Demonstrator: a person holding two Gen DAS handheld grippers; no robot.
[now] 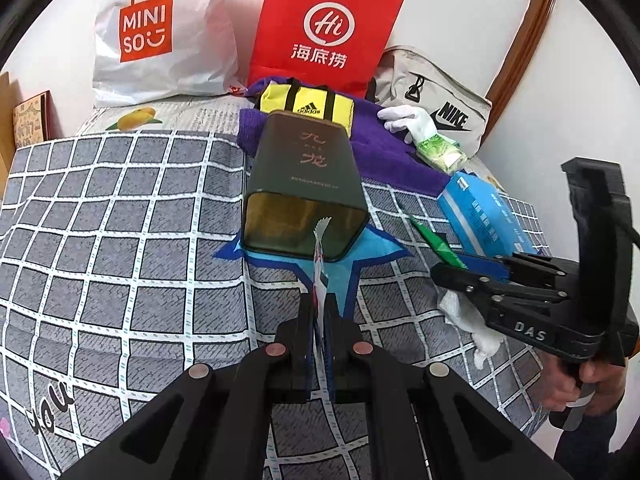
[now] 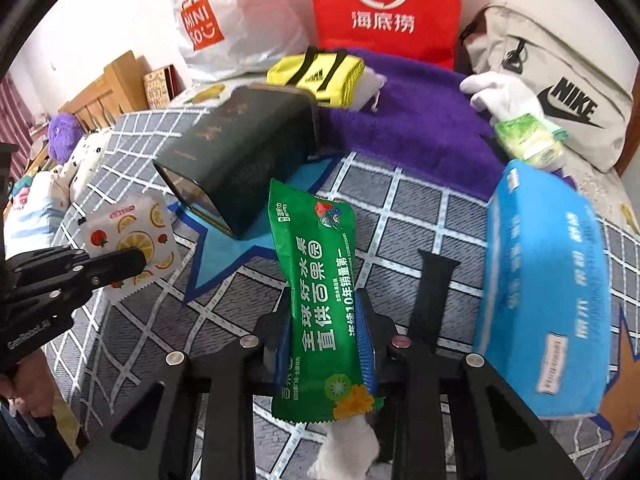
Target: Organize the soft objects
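Observation:
A dark green tin box (image 1: 306,184) lies on its side on the bed, its open mouth toward me; it also shows in the right wrist view (image 2: 240,160). My left gripper (image 1: 319,304) is shut on a thin white fruit-print packet (image 2: 132,240), seen edge-on (image 1: 320,264) just in front of the tin's mouth. My right gripper (image 2: 324,320) is shut on a green wet-wipe packet (image 2: 320,288) and holds it above the bed, right of the tin. In the left wrist view the right gripper (image 1: 460,276) is at the right with the green packet (image 1: 436,244).
A blue tissue pack (image 2: 548,288) lies at the right. A purple towel (image 2: 420,112), yellow Adidas bag (image 2: 320,76), white glove (image 2: 504,92), green tissue pack (image 2: 528,140), Nike bag (image 2: 560,92), red bag (image 2: 384,8) and Miniso bag (image 2: 228,24) sit behind. White crumpled tissue (image 2: 348,448) lies below.

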